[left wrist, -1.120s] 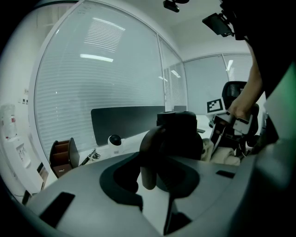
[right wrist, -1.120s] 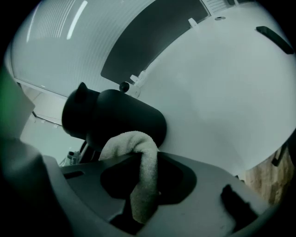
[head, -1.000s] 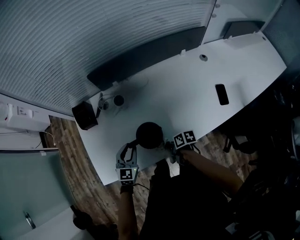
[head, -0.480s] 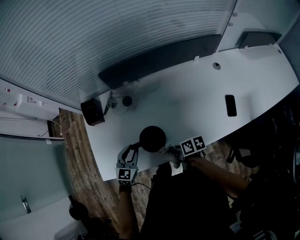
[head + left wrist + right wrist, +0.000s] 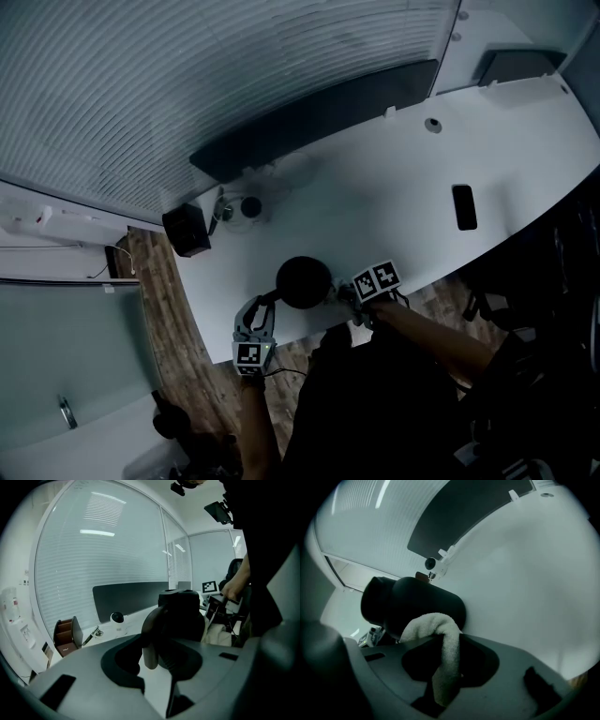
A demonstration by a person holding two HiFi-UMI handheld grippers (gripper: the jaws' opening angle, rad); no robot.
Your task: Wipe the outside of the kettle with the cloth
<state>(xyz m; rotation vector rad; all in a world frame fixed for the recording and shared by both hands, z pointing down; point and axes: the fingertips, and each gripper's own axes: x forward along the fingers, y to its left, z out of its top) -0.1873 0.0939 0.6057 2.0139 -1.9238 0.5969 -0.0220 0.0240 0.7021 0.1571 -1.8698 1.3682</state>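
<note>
Pointing down: left gripper clamps kettle, right gripper cloth

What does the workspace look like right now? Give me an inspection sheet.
Surface: white desk, curved front edge.
Job's things: black kettle near the front edge; pale cloth held at its side.
Clutter: phone, small white camera, dark organizer box.
Grippers: left gripper, tongs closed on the kettle's handle; right gripper, tongs closed on the cloth.
Cables: nothing seen on the desk.
Surroundings: blinds behind glass, wood floor.
</note>
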